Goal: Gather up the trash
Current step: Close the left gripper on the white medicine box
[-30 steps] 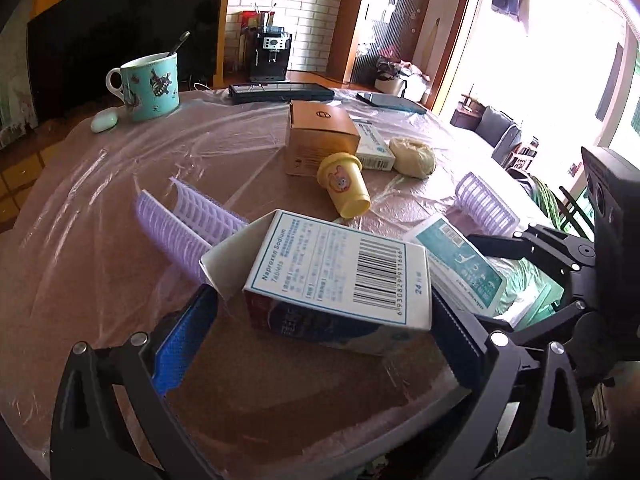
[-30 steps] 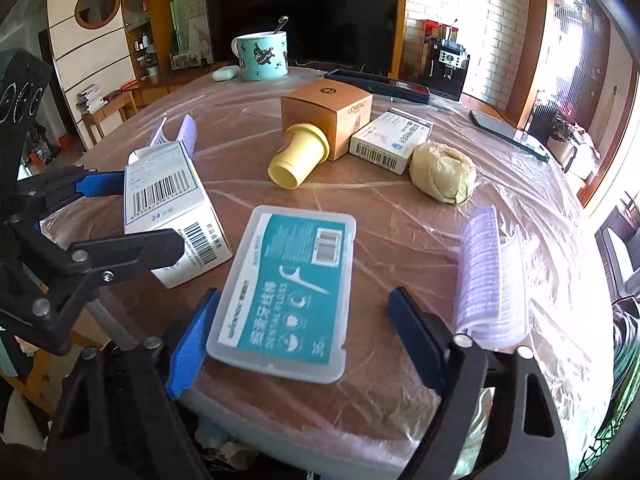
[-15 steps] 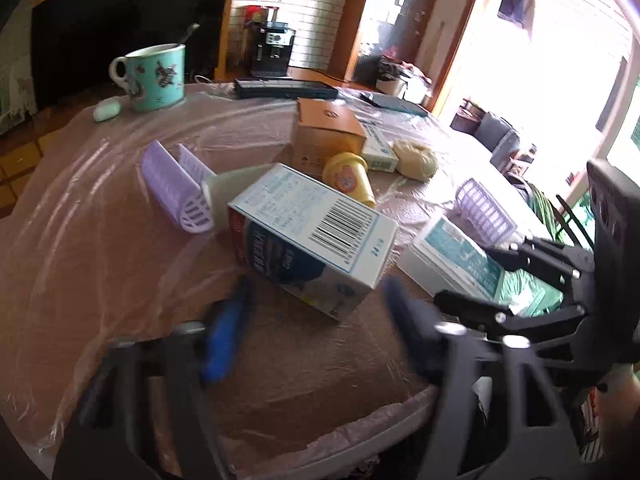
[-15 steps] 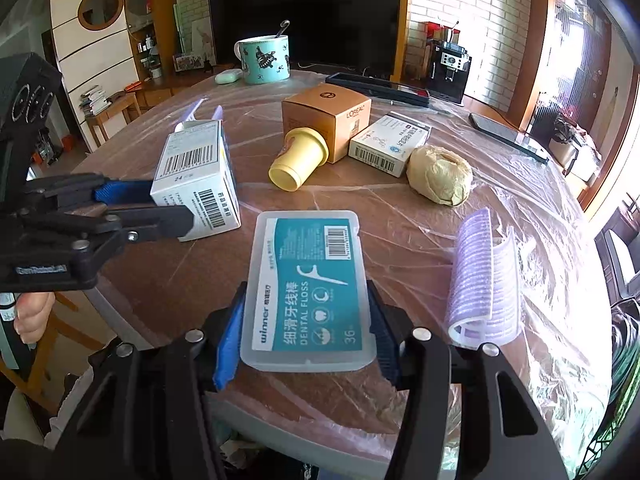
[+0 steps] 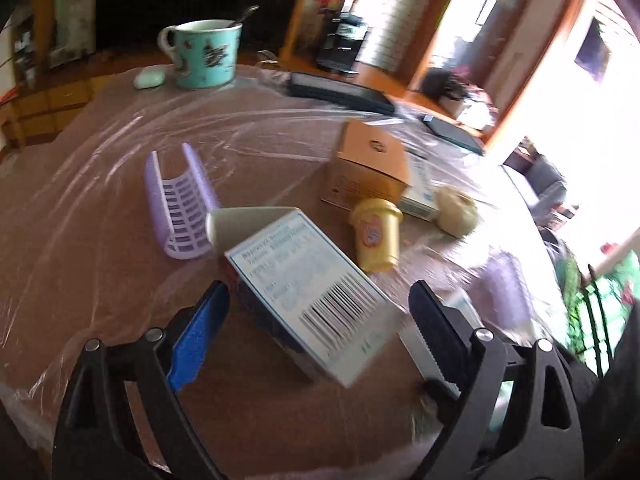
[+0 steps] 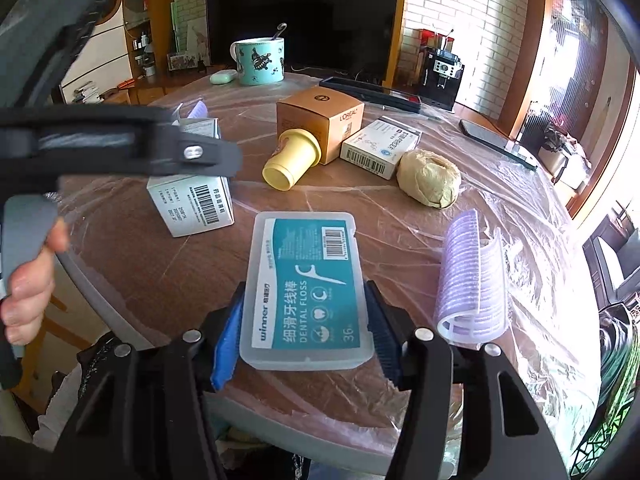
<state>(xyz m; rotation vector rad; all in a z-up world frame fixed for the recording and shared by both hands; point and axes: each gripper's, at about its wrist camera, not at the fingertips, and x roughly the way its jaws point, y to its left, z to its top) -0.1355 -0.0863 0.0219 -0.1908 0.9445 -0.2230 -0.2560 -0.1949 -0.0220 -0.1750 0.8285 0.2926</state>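
Observation:
A white medicine box (image 5: 312,300) with a barcode stands on the plastic-covered table, one end towards me. My left gripper (image 5: 318,292) straddles it with its jaws opening, and the pads stand clear of the box's sides. In the right wrist view the same box (image 6: 192,200) sits under one of the left fingers (image 6: 160,148), with a hand on the handle. My right gripper (image 6: 306,292) has both pads against the long sides of a teal dental floss box (image 6: 308,280) near the table's front edge. Its jaws are easing open slightly.
A yellow cup (image 6: 292,160) lies on its side against a tan carton (image 6: 320,120). Beside them are a small white box (image 6: 380,146) and a crumpled paper ball (image 6: 428,178). A purple hair roller (image 6: 472,280) lies to the right, another (image 5: 180,204) to the left. A teal mug (image 6: 260,60) stands at the back.
My right gripper closed from wide open onto the dental floss box. The medicine box turned from crosswise to end-on between the left fingers, which narrowed and then spread again as the left gripper rolled.

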